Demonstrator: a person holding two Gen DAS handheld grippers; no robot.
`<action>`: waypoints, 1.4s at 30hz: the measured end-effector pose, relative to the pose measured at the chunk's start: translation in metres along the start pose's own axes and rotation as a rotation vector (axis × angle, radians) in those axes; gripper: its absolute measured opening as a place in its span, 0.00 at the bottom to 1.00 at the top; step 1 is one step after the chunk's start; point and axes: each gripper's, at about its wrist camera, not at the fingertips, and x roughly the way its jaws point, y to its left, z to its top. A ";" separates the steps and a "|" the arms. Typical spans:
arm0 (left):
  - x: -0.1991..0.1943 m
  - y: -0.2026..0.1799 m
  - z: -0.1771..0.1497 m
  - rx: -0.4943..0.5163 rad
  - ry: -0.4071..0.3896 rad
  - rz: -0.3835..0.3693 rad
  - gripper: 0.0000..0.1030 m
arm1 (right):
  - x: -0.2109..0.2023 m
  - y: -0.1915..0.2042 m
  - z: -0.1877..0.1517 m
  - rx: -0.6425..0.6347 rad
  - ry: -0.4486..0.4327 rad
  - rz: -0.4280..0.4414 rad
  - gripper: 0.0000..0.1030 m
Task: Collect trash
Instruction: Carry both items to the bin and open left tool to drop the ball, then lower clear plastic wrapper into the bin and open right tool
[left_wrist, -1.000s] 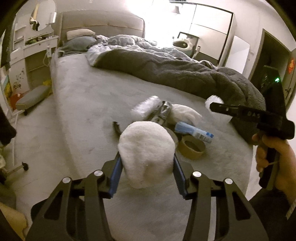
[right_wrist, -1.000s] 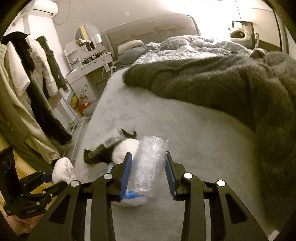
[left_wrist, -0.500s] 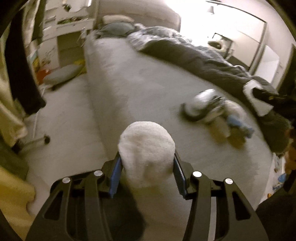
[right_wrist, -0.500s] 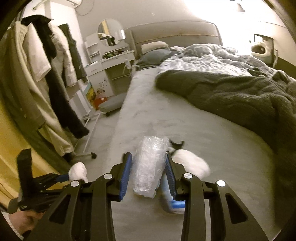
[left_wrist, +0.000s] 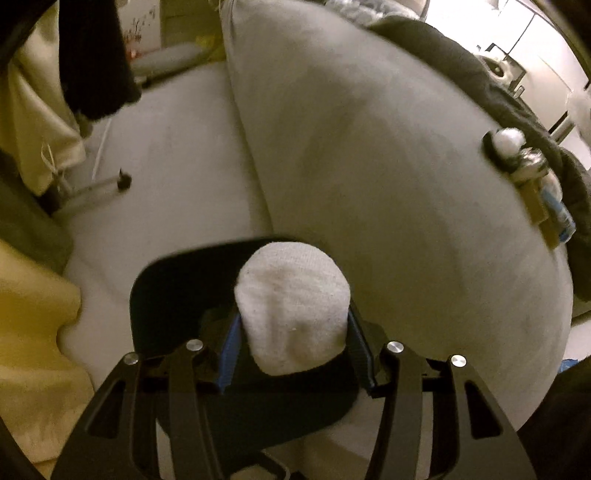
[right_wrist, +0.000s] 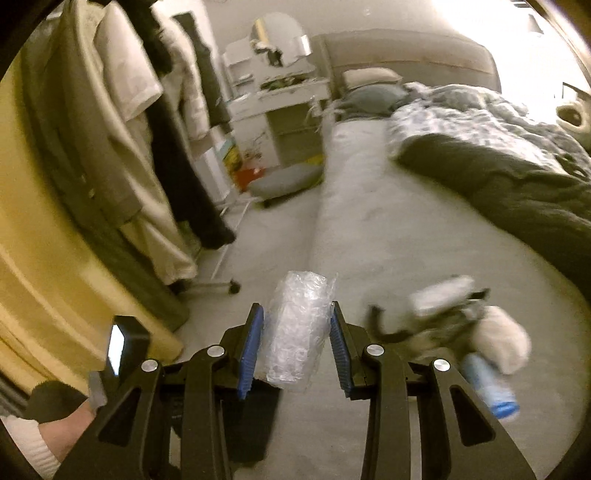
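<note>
My left gripper (left_wrist: 291, 325) is shut on a white sock-like wad (left_wrist: 291, 314) and holds it over the mouth of a black bin (left_wrist: 177, 295) on the floor beside the bed. My right gripper (right_wrist: 297, 339) is shut on a roll of clear bubble wrap (right_wrist: 297, 332), held above the bed's near edge, with the bin's dark side (right_wrist: 255, 424) just below it. More trash lies in a blurred pile on the bed (right_wrist: 461, 325): a white wad, a dark item and a blue-labelled bottle (right_wrist: 487, 387). The pile also shows in the left wrist view (left_wrist: 528, 177).
The grey bed (left_wrist: 369, 147) fills the right, with a dark blanket (right_wrist: 517, 184) further back. Coats hang on a wheeled rack (right_wrist: 147, 147) at the left. A white dresser (right_wrist: 273, 103) and a grey cushion (right_wrist: 284, 181) stand beyond.
Both grippers have swung left away from the pile on the bed, still holding their loads. The left one has come down over the black bin, which was not in view before.
</note>
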 end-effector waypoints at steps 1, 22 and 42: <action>0.003 0.004 -0.003 -0.002 0.016 0.001 0.53 | 0.006 0.009 0.000 -0.011 0.014 0.009 0.35; -0.004 0.077 -0.043 -0.098 0.127 0.026 0.70 | 0.119 0.096 -0.035 -0.077 0.333 0.083 0.35; -0.068 0.117 -0.052 -0.120 -0.075 0.040 0.74 | 0.180 0.133 -0.069 -0.129 0.465 0.067 0.36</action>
